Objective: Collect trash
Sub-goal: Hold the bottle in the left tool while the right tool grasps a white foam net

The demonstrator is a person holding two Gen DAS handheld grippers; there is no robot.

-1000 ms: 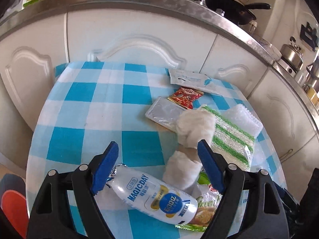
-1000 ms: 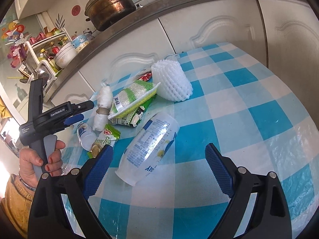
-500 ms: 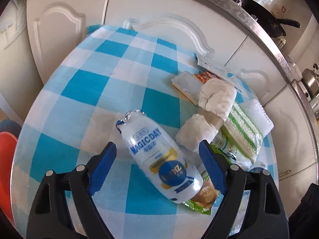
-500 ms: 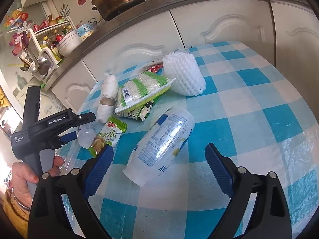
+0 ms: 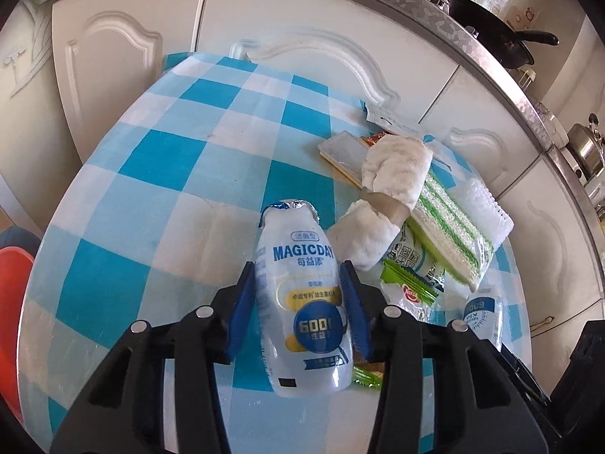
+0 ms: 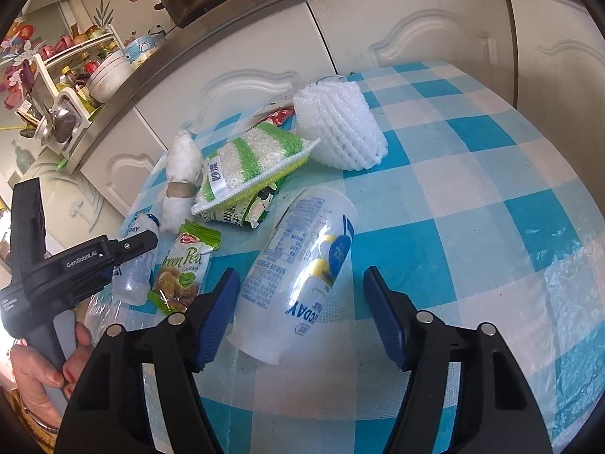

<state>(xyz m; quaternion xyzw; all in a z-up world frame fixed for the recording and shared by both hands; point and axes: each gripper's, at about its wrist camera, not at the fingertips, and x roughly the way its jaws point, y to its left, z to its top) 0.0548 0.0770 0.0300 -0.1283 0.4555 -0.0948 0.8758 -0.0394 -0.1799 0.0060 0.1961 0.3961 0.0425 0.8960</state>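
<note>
White kitchen cabinets back the blue-and-white checked table [image 5: 159,174], where the big clear plastic cup [image 6: 302,276] lies pointing to 1 o'clock between the wide-open right gripper [image 6: 302,314], while the left gripper [image 5: 298,302] clamps the small white MAGICDAY bottle [image 5: 300,302], neck toward 12 o'clock.

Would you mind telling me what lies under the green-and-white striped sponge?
The green-and-white striped sponge rests on a crumpled green-and-white printed packet, whose edge pokes out. Whatever else lies beneath is covered.
</note>
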